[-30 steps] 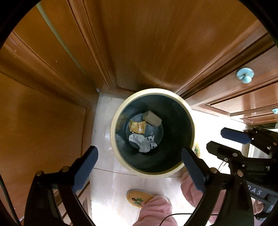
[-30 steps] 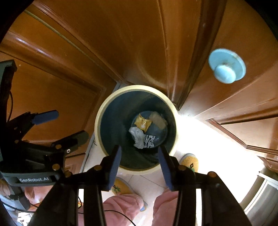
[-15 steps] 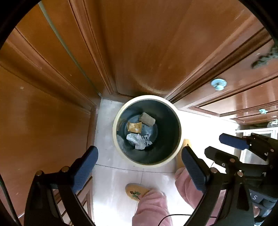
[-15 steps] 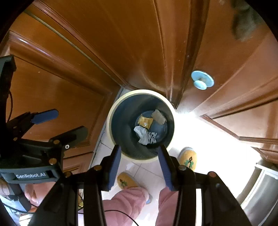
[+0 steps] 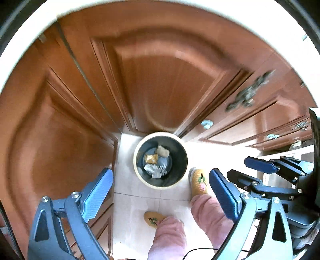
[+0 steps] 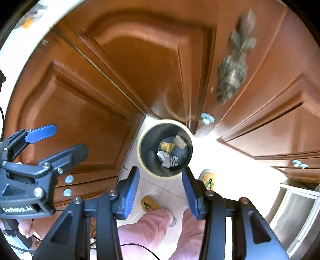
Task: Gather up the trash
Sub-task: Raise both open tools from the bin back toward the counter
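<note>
A cream-rimmed dark bin (image 5: 138, 160) (image 6: 144, 140) stands on the tiled floor in a corner of wooden cabinets, far below both grippers. Inside lie a yellow wrapper (image 5: 151, 158) (image 6: 167, 146), a tan piece (image 5: 163, 151) (image 6: 180, 142) and crumpled white paper (image 5: 155, 170) (image 6: 167, 159). My left gripper (image 5: 161, 193) is wide open and empty; it also shows at the left of the right wrist view (image 6: 66, 140). My right gripper (image 6: 160, 190) is open and empty; it also shows at the right of the left wrist view (image 5: 238, 166).
Brown cabinet doors (image 5: 170, 80) with pale blue knobs (image 6: 207, 118) surround the bin. A white countertop edge (image 5: 140, 6) curves above. The person's pink trouser legs (image 5: 170, 236) and yellow slippers (image 5: 199, 181) stand just before the bin. A metal rack (image 6: 296, 210) is at lower right.
Both grippers have risen well above the bin, which looks much smaller now. The countertop edge has come into view. Both stay open and empty.
</note>
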